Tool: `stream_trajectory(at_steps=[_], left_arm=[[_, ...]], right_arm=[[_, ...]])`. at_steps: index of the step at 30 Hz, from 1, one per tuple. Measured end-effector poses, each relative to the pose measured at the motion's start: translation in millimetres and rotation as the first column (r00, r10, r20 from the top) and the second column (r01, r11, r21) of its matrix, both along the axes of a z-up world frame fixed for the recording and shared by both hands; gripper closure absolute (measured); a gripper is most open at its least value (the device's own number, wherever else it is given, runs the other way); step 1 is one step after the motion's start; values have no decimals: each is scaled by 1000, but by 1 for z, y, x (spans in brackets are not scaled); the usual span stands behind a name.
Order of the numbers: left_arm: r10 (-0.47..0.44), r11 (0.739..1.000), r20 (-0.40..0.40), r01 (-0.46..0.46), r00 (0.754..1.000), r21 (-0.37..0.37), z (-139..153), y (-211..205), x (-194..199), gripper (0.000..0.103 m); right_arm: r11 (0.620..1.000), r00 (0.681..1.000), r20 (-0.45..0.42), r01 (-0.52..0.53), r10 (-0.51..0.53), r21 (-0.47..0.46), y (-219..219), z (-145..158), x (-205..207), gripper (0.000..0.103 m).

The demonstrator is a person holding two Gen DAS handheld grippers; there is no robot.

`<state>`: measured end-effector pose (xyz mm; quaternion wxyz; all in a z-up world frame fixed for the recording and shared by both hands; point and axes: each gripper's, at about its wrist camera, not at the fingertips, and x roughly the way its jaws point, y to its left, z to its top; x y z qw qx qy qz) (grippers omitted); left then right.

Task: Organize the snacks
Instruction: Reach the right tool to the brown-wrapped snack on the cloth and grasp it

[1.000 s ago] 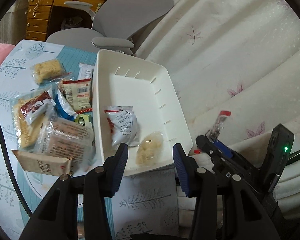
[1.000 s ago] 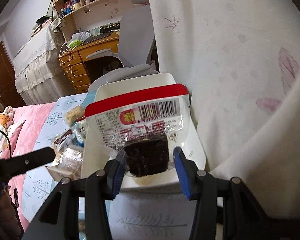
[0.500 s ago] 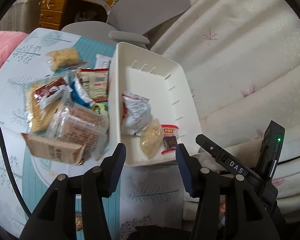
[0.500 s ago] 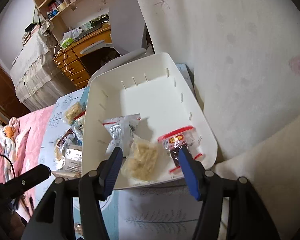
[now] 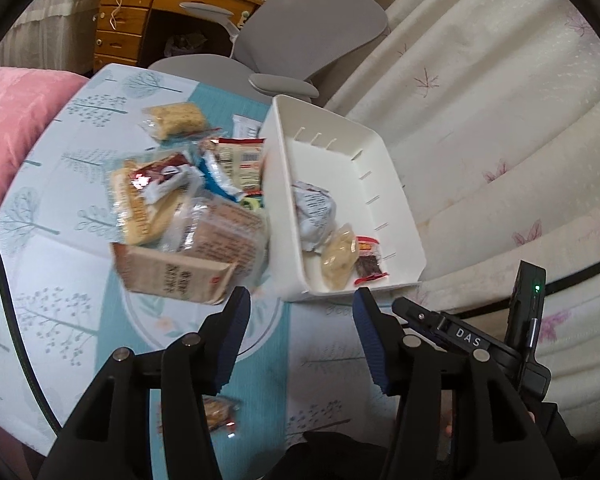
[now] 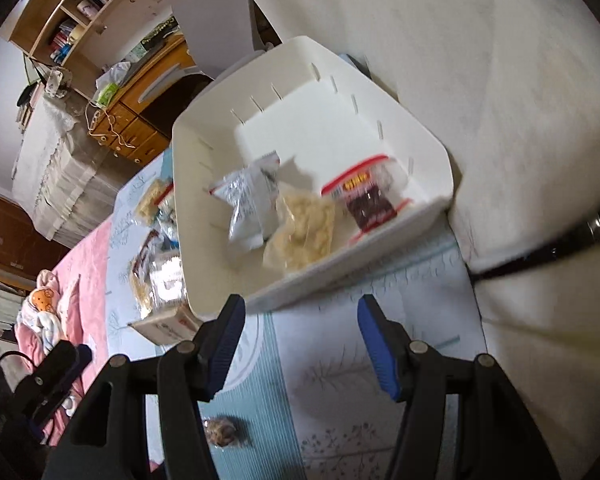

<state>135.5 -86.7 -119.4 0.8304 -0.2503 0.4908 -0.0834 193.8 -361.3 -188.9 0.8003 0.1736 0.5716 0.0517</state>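
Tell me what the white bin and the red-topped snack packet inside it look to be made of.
White bin: seemingly moulded plastic, matt, with smooth rounded corners and slotted walls. Red-topped snack packet: thin clear plastic film, glossy, the dark snack showing through.

One white bin (image 5: pixel 284 208) holds three snack packets (image 6: pixel 252 204); perhaps eight packets (image 5: pixel 188 248) lie outside.

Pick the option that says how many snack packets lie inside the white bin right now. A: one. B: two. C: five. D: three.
D: the white bin holds a silver packet, a clear bag of pale snacks and a red-edged packet with a dark snack.
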Motion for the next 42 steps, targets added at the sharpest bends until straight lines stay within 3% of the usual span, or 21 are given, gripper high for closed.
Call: stream_trajectory(at_steps=[9,17,26,33,38,42], left_arm=[[-13,1000,-29,14,999,25,3,57,-30,51],[-119,989,-40,122,992,86,14,98,-39,51],[-290,937,-56,296,955,186,16,135,-43,48],[-423,862,-66,424,904,276,5,144,-34,44],[-516,776,-106,516,850,363,-12,132,-26,41],[-574,713,-148,581,805,393,-26,118,-16,39]], right_arm=[[998,997,-56,61,-59,35,30,-11,-43,44],[980,980,-114,174,-163,94,72,-22,-82,44],[916,921,-165,375,-352,140,110,-43,-122,44],[851,858,-227,500,-460,164,136,-63,-146,44],[804,816,-268,566,-513,181,144,-74,-155,44],[798,803,-290,579,-521,168,151,-81,-153,44]])
